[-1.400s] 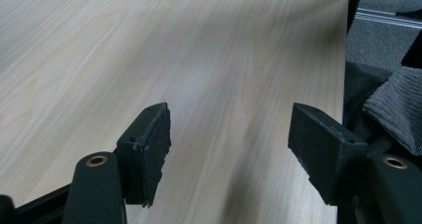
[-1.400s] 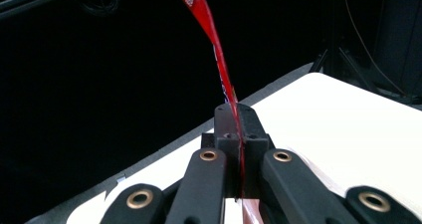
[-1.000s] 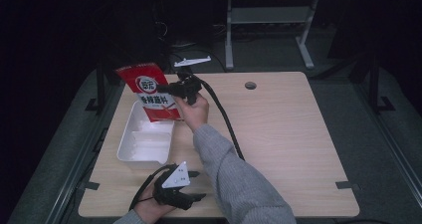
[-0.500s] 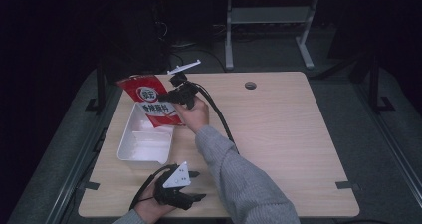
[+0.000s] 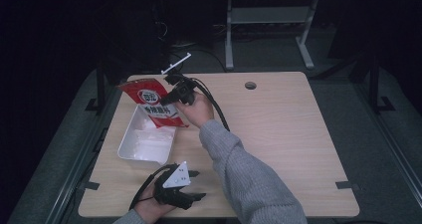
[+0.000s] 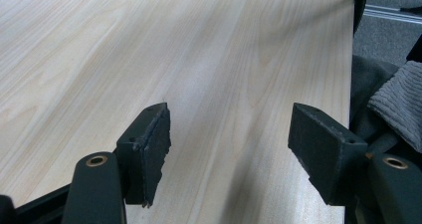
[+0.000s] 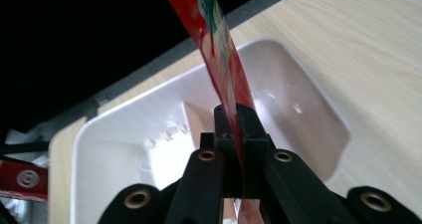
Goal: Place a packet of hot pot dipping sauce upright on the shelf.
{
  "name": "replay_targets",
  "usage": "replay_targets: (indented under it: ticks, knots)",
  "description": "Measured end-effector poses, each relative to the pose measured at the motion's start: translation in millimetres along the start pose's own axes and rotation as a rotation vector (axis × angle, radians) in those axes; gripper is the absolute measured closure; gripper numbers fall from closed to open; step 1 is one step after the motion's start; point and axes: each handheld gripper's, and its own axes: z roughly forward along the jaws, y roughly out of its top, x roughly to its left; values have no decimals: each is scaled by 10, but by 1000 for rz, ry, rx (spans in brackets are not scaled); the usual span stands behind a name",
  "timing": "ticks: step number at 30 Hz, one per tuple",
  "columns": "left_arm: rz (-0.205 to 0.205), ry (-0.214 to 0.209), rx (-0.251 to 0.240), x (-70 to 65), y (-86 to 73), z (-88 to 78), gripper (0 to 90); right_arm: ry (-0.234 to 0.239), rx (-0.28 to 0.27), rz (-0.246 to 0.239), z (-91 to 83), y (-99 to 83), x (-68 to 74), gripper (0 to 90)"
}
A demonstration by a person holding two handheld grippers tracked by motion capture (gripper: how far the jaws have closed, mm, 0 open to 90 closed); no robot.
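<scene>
Red foil ran edge-on between the right tongs, whose two black jaws were pressed flat against a red packet. In the high view those right tongs sat left of centre in the frame, held up above the desk by a hand on a grey-sleeved arm reaching in from the bottom. The red packet, with a white label, hung tilted over the upper end of a white tray. In the right gripper view the white tray lay directly beneath the jaws, its pale inside holding something white that I could not make out. A black cable trailed from the tongs down past the wrist.

The left tongs rested low at the bottom of the frame near the desk's front edge, well apart from the tray, with a grey three-cornered plate on top. In the left gripper view those left tongs stood wide apart with bare light wood between them and a fold of grey sleeve at the right edge.

A round hole marked the desk's upper part, and a grey metal frame stood on the dark floor beyond.
</scene>
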Motion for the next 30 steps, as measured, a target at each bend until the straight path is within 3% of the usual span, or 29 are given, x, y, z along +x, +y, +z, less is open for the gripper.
replay_targets:
  ticks: [4, 9, 13, 18, 22, 26, 30]
  knots:
    - [7, 5, -2, -1, 4, -7, 321, 1, -59, 36, -13, -46, 34, 895]
    - [10, 7, -4, -2, 7, -8, 321, 21, -181, 109, -30, -109, 32, 896]
    - [18, 10, -2, 2, 12, -19, 321, 19, -275, 129, 25, -165, 62, 896]
    - [22, 11, -3, -1, 13, -24, 320, -29, -285, 99, 142, -264, 96, 896]
    - [22, 13, -3, -2, 16, -22, 319, 6, -311, 142, 175, -333, 43, 895]
    - [21, 13, -4, -7, 19, -15, 319, -1, -298, 141, 181, -345, 49, 895]
    - [24, 14, -4, -14, 24, -19, 318, -45, -272, 113, 196, -342, 75, 894]
